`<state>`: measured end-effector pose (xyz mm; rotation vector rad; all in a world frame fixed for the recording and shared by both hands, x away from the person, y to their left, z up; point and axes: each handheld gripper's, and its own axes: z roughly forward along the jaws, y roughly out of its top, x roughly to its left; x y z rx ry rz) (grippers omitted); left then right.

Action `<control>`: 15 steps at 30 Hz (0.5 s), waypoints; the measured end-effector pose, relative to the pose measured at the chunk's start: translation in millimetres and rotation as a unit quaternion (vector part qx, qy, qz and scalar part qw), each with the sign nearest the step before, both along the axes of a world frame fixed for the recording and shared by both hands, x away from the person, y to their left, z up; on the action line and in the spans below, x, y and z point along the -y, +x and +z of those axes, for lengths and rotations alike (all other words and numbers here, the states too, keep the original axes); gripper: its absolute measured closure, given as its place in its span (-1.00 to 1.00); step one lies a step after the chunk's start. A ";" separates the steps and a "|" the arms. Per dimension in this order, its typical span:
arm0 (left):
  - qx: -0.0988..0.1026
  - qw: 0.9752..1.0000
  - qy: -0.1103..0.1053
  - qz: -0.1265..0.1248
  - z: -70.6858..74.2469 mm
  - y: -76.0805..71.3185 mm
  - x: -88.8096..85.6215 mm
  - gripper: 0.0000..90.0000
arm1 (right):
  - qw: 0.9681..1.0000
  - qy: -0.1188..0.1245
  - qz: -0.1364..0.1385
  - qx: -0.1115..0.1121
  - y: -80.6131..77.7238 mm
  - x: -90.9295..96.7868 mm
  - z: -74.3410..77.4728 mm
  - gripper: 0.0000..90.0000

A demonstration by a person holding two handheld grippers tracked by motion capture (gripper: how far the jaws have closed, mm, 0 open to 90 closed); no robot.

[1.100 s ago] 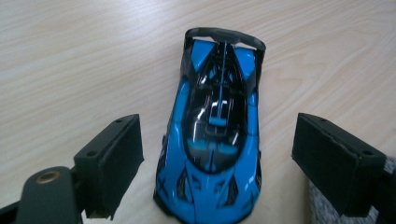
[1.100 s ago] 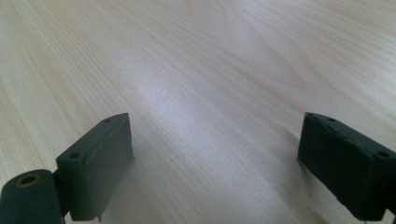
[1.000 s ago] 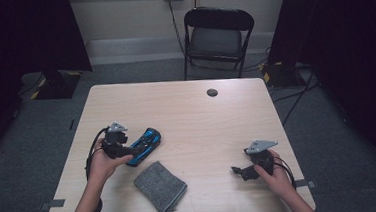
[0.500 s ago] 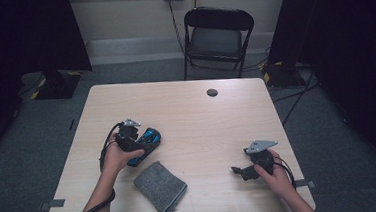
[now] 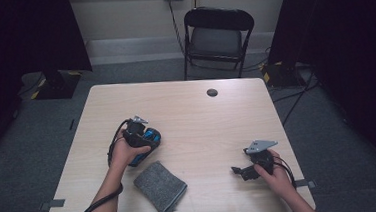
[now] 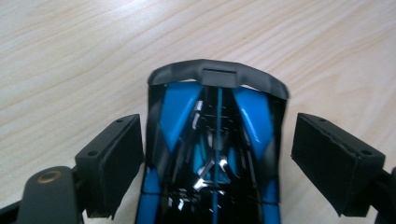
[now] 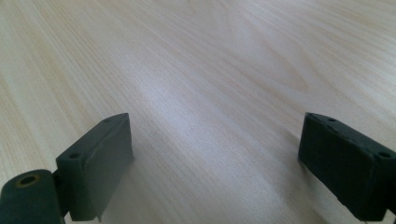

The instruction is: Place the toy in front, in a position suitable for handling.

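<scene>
Since the earlier frames, the left hand-held gripper (image 5: 145,137) has travelled rightward from the left-centre of the high view and now sits over the blue and black toy car (image 5: 143,145), while the right hand-held gripper (image 5: 244,170) has stayed where it was in the lower right. In the high view the car lies on the pale wooden table (image 5: 196,115) left of centre, partly covered by the person's left hand (image 5: 125,151), with a folded grey cloth (image 5: 160,186) just below and to the right of it, close but seemingly apart. In the left gripper view the car (image 6: 212,149) fills the middle of the frame, nose pointing toward the top, and the left hand-held gripper (image 6: 217,168) straddles it with both jaws standing open; the left jaw sits right against the car's side and the right jaw stands off with a visible gap. Nothing is clamped yet. Closing from this uneven position would likely shove the car sideways or twist it before the second jaw meets it, and its glossy sloped shell may slip under the pads. In the right gripper view the right hand-held gripper (image 7: 219,163) is spread wide over bare tabletop, holding nothing. A small dark disc (image 5: 212,92) lies near the table's upper edge.
</scene>
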<state>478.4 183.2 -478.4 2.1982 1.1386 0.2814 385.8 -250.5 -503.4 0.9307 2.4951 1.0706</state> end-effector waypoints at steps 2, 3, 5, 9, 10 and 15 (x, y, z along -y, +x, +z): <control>-0.001 1.000 0.001 0.000 -1.6 1.5 0.6 -0.64 | 1.000 0.000 0.000 0.000 0.1 0.0 0.0 -0.79; -0.004 1.000 0.002 0.000 -2.6 2.2 1.5 -0.64 | 1.000 0.000 0.001 0.000 0.1 0.0 0.0 -0.79; -0.004 1.000 0.004 -0.002 -4.5 3.4 3.9 -0.64 | 1.000 0.000 0.001 0.000 0.1 0.0 0.0 -0.79; -0.007 1.000 0.008 0.001 -7.6 4.6 6.9 -0.64 | 1.000 0.000 0.001 0.000 0.2 0.0 0.0 -0.79; -0.010 1.000 0.015 0.002 -9.0 6.4 6.5 -0.64 | 1.000 0.000 0.001 0.000 0.2 0.1 0.0 -0.79; -0.007 1.000 0.016 -0.001 -9.8 8.2 7.3 -0.65 | 1.000 0.000 0.001 0.000 0.2 0.0 0.0 -0.79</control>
